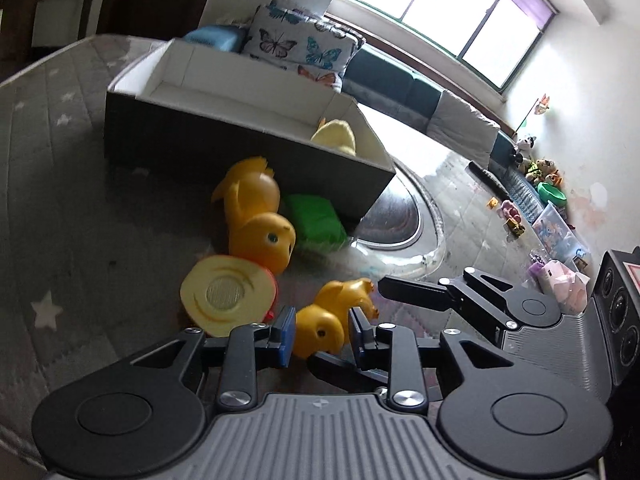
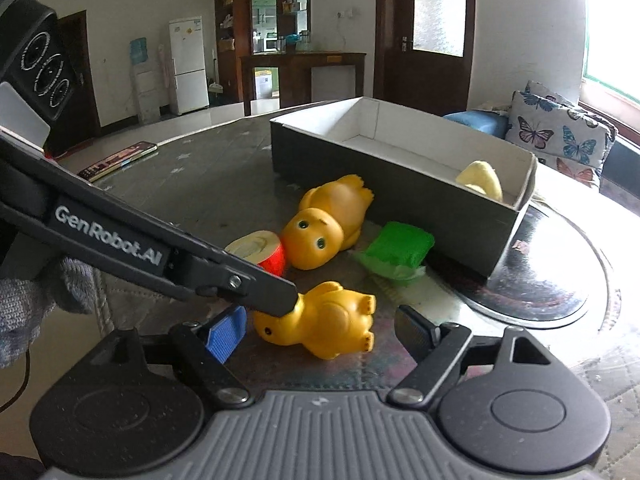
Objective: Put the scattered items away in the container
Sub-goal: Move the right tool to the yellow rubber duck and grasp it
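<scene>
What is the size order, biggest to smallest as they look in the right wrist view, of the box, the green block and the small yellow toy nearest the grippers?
1. box
2. small yellow toy
3. green block

The toy lies nearer the camera, so its lead over the block is unsure.

Home living rm: sofa [image 1: 400, 80] w/ butterfly cushions [image 1: 296, 46], fridge [image 2: 187, 65], toy pile [image 1: 536, 172].

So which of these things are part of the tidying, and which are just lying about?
Part of the job:
small duck
big duck
green packet
red cup
box

Just lying about:
phone
butterfly pillow
</scene>
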